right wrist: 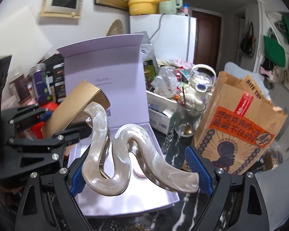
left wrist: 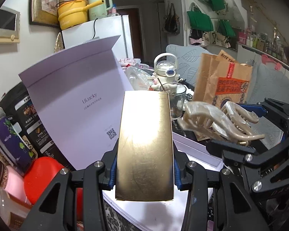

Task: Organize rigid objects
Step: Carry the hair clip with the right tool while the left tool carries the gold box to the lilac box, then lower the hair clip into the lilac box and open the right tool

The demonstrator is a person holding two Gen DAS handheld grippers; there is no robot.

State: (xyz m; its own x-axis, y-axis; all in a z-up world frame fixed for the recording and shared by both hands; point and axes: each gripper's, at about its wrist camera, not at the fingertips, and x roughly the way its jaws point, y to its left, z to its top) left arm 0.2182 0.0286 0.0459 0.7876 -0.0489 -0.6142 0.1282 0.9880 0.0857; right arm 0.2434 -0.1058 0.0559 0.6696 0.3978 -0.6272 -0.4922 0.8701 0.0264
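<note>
Gold box [left wrist: 144, 146] sits pinched in the left tool [left wrist: 144, 175], pearly hair clip [right wrist: 125, 154] clamped across the wide-spread right tool [right wrist: 140, 173], both above the open white box [right wrist: 125, 196]. Best lowered level, one at a time.

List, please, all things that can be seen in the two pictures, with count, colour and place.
gold box: one, gold, held in left gripper
hair claw: one, pearly beige, held in right gripper
gift box: one, pale lilac, open on the table, lid upright
paper bag: one, brown and orange, right of gift box
glass: one, clear, with spoon, behind gift box
pot: one, yellow, on the fridge
kettle: one, pale green, beside pot
left gripper: one, black and blue
right gripper: one, black and blue
</note>
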